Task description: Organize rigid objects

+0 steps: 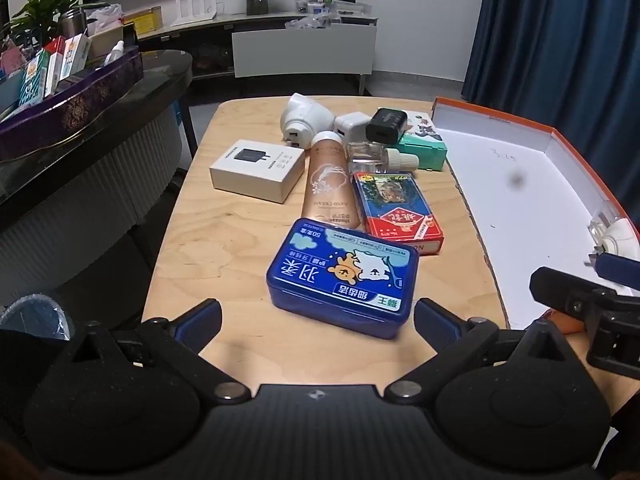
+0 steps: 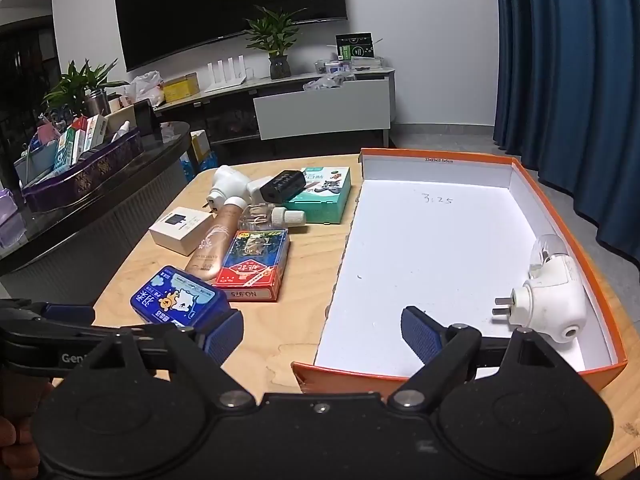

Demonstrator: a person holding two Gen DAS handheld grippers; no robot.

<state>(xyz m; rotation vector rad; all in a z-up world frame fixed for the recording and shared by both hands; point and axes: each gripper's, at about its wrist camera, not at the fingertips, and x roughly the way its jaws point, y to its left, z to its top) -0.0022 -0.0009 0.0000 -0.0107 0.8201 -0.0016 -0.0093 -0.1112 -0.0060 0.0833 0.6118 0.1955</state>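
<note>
A blue tin (image 1: 344, 276) with a cartoon lid lies on the wooden table (image 1: 224, 240), just ahead of my open left gripper (image 1: 318, 320), whose fingers do not touch it. Behind the tin are a red-and-blue card box (image 1: 396, 208), a hand cream tube (image 1: 326, 180), a white charger box (image 1: 258, 170), a clear bottle (image 1: 372, 158), white and black adapters and a teal box (image 1: 424, 144). My right gripper (image 2: 322, 334) is open and empty over the near edge of the orange box (image 2: 552, 216). A white plug-in device (image 2: 548, 300) lies inside that box.
A dark side table carries a purple tray (image 2: 92, 176) of small packages at the left. A TV stand (image 2: 320, 112) with plants runs along the back wall, and a blue curtain (image 2: 572, 80) hangs at the right. A hand (image 2: 12, 444) shows at the lower left.
</note>
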